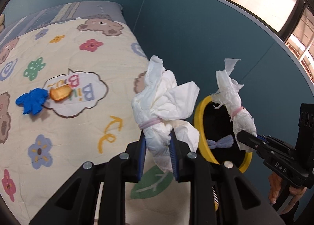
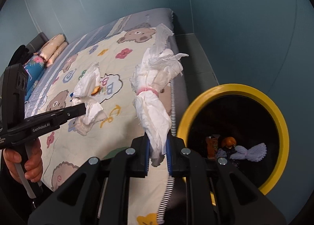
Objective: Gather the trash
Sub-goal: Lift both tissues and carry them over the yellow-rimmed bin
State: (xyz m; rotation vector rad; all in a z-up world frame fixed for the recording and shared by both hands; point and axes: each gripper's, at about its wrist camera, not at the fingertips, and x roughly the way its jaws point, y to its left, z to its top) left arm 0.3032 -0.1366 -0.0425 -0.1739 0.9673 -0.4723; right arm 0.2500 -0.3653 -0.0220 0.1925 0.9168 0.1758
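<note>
The left gripper [image 1: 158, 156] is clamping its blue ribbed pads on the lower end of a crumpled white tissue bundle [image 1: 164, 99], soft and creased, cinched at the waist by a pink rubber band [image 1: 150, 122]. The right gripper [image 2: 158, 152] is pinching a second tissue bundle [image 2: 155, 95], likewise banded in pink. Each bundle's long axis is running up and away from its jaws, with the loose torn end topmost. Both are hanging above the edge of a quilted cartoon-print bedspread [image 1: 78, 127], beside a round yellow-rimmed bin [image 2: 280, 127].

The left wrist view alone is showing a blue glove [image 1: 32, 101] touching an orange peel [image 1: 59, 93] on the bedspread. The right wrist view alone is showing the bin's contents clearly, and a striped straw [image 2: 172, 103].
</note>
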